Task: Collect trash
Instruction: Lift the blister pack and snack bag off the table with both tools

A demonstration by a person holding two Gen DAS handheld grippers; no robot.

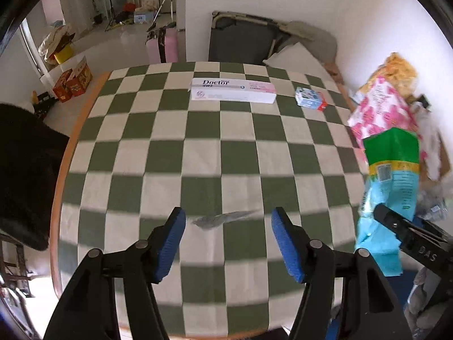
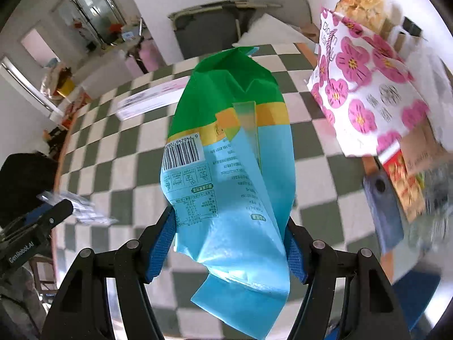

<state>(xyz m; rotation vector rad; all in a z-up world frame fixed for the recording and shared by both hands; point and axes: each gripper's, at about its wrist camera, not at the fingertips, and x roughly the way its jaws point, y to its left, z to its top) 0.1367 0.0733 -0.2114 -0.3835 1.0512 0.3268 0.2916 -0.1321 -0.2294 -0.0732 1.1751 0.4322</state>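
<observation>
We see a round table (image 1: 85, 119) with an orange-brown wooden rim, covered by a green-and-cream checkered cloth (image 1: 203, 153). On the cloth, at the far side, lies a long white-and-pink box (image 1: 233, 90) printed "Doctor", flat, long axis across the view. Just to its right, apart from it, lies a small light-blue carton (image 1: 310, 98) with a red end. At the near side we note a small clear, crumpled wrapper (image 1: 223, 218) flat on the cloth. At the table's right edge stands a heap of packaging, topmost a white bag with pink flowers (image 2: 365, 96); what supports it is unclear to us.
</observation>
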